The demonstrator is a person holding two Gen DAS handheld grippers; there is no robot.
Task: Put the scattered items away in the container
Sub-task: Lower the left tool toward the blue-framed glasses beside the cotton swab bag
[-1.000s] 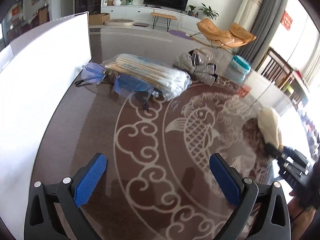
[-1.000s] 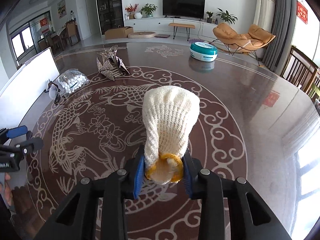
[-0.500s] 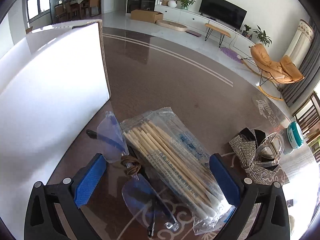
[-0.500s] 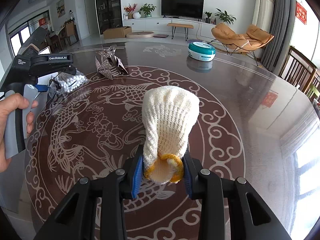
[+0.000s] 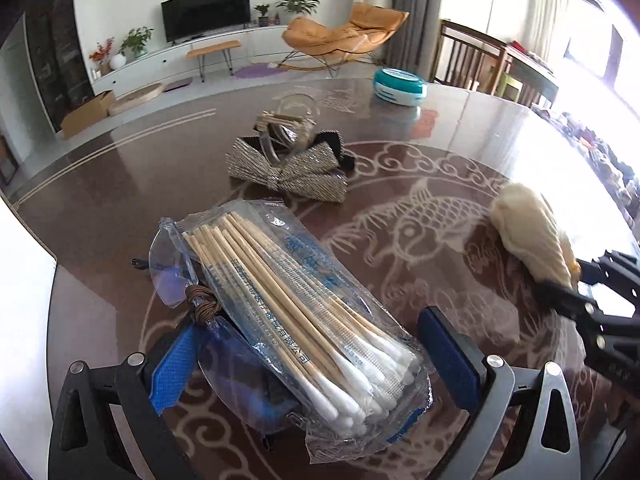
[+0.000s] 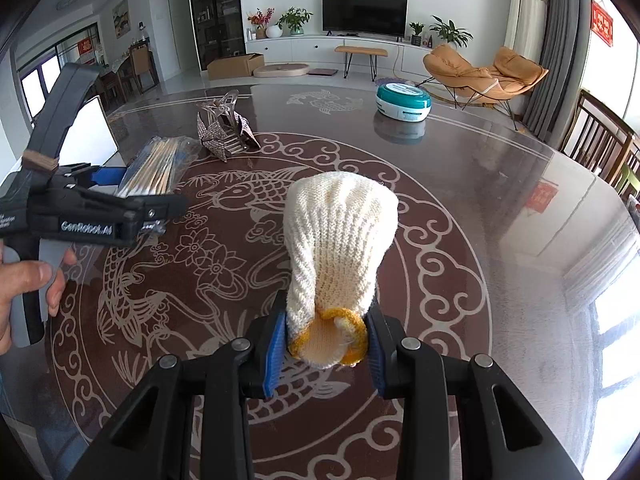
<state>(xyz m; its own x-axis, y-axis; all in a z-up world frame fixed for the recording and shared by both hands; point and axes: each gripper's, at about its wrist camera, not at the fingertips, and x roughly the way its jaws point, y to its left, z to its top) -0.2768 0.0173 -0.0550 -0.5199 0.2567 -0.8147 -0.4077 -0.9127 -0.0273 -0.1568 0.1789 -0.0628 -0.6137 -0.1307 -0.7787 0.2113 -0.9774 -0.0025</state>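
Note:
My left gripper (image 5: 310, 360) is open and straddles a clear bag of cotton swabs (image 5: 304, 312), which lies on blue safety glasses (image 5: 176, 280). Its blue pads (image 5: 448, 352) stand apart from the bag's sides. My right gripper (image 6: 326, 344) is shut on the yellow cuff of a cream knitted glove (image 6: 336, 240), held above the table. From the right wrist view, the left gripper (image 6: 106, 177) sits at the swab bag (image 6: 156, 168), a hand (image 6: 24, 288) on its handle. The white container (image 6: 96, 132) stands just beyond, at the table's left edge.
A sparkly bow (image 5: 288, 168) with a clear hair claw (image 5: 288, 120) behind it lies past the swabs. A teal round tin (image 6: 403, 102) sits far across the patterned brown table (image 6: 480, 200). Wooden chairs (image 6: 600, 140) stand along the right side.
The left gripper swung in over the swab bag and glasses and rolled; the bag now lies between its open fingers. The right gripper and glove kept still.

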